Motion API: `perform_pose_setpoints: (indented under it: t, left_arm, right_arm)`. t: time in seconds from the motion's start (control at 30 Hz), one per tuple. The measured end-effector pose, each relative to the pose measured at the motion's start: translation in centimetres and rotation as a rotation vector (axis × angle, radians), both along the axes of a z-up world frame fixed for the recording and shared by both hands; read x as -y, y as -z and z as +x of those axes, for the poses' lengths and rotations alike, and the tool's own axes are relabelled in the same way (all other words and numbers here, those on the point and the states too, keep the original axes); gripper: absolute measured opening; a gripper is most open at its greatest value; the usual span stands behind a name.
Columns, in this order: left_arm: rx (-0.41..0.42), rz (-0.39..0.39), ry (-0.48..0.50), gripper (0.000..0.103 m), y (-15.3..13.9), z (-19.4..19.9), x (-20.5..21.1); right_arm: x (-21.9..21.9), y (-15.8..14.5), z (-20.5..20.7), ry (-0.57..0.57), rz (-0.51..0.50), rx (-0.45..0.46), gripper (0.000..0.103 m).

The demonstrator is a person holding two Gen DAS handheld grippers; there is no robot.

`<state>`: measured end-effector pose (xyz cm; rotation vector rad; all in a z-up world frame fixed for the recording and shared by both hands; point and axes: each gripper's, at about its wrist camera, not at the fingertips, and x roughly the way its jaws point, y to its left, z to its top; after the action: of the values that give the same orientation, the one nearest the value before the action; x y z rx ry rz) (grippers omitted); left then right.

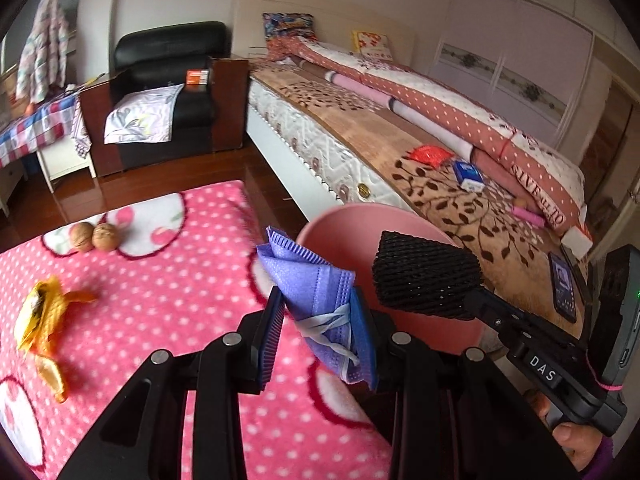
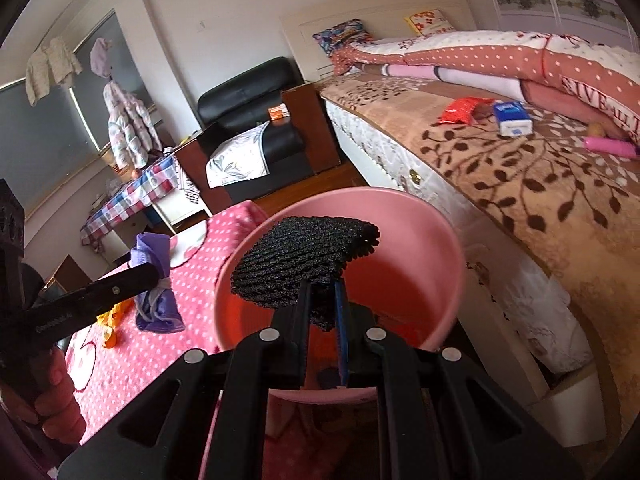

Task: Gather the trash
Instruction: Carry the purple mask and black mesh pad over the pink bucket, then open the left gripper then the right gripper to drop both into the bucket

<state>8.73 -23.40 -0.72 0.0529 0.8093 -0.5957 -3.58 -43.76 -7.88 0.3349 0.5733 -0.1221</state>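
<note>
Jaws of left gripper (image 1: pixel 318 322) clamped on purple face mask (image 1: pixel 316 288), pink bin (image 1: pixel 352 232) just ahead-right. Jaws of right gripper (image 2: pixel 320 300) pinching black foam net (image 2: pixel 304 256) above the bin's mouth; best released only once squarely over the opening.

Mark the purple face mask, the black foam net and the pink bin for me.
purple face mask (image 1: pixel 316 296): left wrist view, its pleated middle.
black foam net (image 2: pixel 304 260): right wrist view, centre of the mesh.
pink bin (image 2: pixel 436 220): right wrist view, far rim.
</note>
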Motion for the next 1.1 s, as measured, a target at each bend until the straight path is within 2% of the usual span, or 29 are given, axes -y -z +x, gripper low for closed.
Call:
perform_pose_setpoints:
  t: [0.47, 0.57, 0.73, 1.1]
  left_arm:
    - [-0.027, 0.052, 0.047, 0.037, 1.9, 0.4, 3.9]
    - [-0.022, 0.058, 0.055, 0.039, 1.9, 0.4, 4.0]
    - [-0.011, 0.065, 0.068, 0.047, 1.9, 0.2, 4.1]
    - [-0.029, 0.041, 0.049, 0.048, 1.9, 0.3, 3.0]
  right_arm:
    - [2.1, 0.9, -0.9, 0.035, 0.024, -0.008, 0.012]
    - [2.2, 1.0, -0.9, 0.038, 0.029, -0.01, 0.012]
    - [2.2, 1.1, -0.8, 0.039, 0.034, -0.015, 0.012]
    - [2.4, 1.5, -0.3, 0.053, 0.061, -0.034, 0.012]
